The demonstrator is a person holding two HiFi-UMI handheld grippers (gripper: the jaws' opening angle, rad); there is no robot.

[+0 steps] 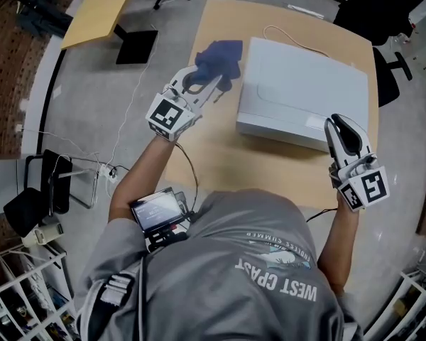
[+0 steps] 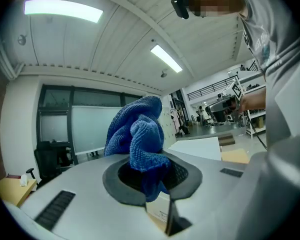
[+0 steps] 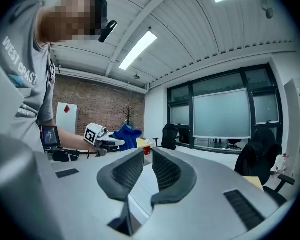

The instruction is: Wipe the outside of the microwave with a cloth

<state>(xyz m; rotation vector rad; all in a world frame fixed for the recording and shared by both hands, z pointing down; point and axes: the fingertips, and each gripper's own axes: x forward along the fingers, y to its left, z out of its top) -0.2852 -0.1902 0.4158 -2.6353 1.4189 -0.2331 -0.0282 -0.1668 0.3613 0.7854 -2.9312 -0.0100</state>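
Nearest the person, the right tongs (image 1: 336,125) stand at the near right corner of the microwave (image 1: 305,91). Their jaws are drawn close together with nothing between them, and their own view shows only a thin slit between the ribbed pads. I judge that this hand is parked there to steady the box while the other one wipes. Whether the tips actually touch the casing cannot be made out from above. A little further on, off the microwave's left side, the left tongs (image 1: 213,82) point roughly level toward its far left corner. They are clamped on the cloth (image 1: 220,57), and the pads pinch a fold low down so that most of the fabric stands bunched beyond the tips. That grip leaves a soft wad leading the way, which suits pressing it flat against a side panel. The cloth is a deep blue, nubbly terry weave, crumpled into a loose lump. It lies just beside the microwave's left edge, but contact cannot be told. The microwave itself is a plain white box that fills the right part of the light wooden bench (image 1: 213,155), with a faint seam curving across its top. No wiping stroke looks to be in contact yet, so the job seems to be at its start. Beyond the microwave's far edge, a thin cable (image 1: 284,31) loops across the bench.
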